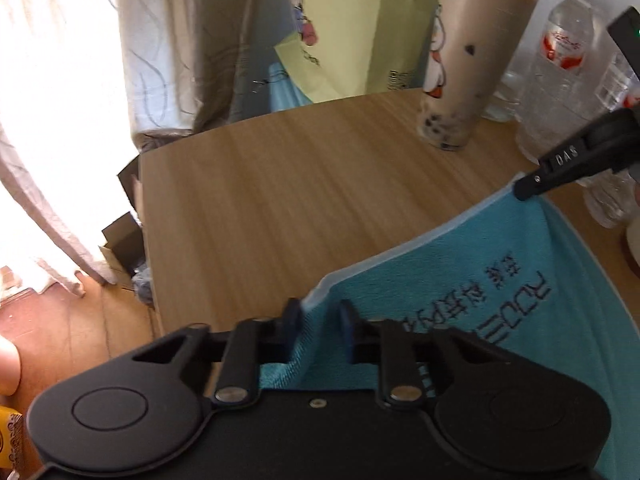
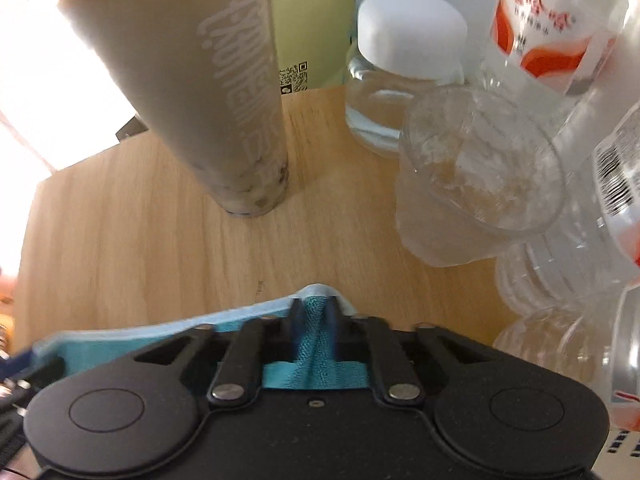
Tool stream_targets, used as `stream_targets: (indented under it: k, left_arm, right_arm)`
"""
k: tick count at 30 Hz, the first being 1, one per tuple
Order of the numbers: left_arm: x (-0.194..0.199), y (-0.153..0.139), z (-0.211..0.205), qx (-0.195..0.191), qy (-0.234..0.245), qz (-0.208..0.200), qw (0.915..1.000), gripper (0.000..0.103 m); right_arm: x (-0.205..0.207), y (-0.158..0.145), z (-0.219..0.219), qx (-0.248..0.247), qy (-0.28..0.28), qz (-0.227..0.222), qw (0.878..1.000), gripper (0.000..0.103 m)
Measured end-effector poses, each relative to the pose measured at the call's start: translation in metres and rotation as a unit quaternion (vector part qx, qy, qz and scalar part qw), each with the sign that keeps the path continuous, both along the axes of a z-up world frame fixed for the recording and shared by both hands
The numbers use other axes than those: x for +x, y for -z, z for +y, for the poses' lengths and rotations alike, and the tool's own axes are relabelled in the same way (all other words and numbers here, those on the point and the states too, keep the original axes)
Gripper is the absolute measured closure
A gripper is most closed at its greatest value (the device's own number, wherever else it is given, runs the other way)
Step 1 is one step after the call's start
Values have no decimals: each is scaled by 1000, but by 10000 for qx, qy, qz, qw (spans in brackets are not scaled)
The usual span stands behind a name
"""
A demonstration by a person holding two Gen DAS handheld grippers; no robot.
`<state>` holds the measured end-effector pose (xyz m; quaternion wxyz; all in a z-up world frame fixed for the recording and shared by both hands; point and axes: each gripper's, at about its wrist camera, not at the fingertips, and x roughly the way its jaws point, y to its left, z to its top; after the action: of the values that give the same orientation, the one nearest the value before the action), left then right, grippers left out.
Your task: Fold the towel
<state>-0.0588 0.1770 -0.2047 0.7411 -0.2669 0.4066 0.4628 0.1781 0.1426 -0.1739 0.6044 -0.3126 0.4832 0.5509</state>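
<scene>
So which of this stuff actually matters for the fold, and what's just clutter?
For the fold:
towel
left gripper
right gripper
table

Clutter:
bubble tea cup
water bottles
clear plastic cup
glass jar
paper bag

Counting, table ahead of both tools:
- one teal towel, showing in both views
- two grippers: left gripper, right gripper
- one milk tea cup, sitting ahead-left of the right tool
- one glass jar, white lid
- one empty clear plastic cup
- at least three water bottles, crowding ahead-right; exact number unclear
- one green paper bag
</scene>
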Motion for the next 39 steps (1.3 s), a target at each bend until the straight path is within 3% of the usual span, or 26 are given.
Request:
stream_targets:
  k: [8,18,26,31,39]
  left_arm:
    - [-3,1,27,-22,29,-66,10000,98]
    - [-20,-27,52,173,-81,-239,9995,98]
    - [-21,-83,21,766,294,-561,9950,98]
    - [-17,-115,-18,1123,431,-681,9904,98]
    - [-22,-142,-76,1201,384,-642,9899,98]
  right_arm:
    - [0,-14,14,301,-3,155,9994,98]
    - [1,-76,-6,1005,88,243,9946,98]
    - [7,-148,-83,1735,393,248,9837,98]
    - [4,-171,-137,2059,672,204,9760,98]
    - [-14,-187,-214,2328,787,-12,9693,98]
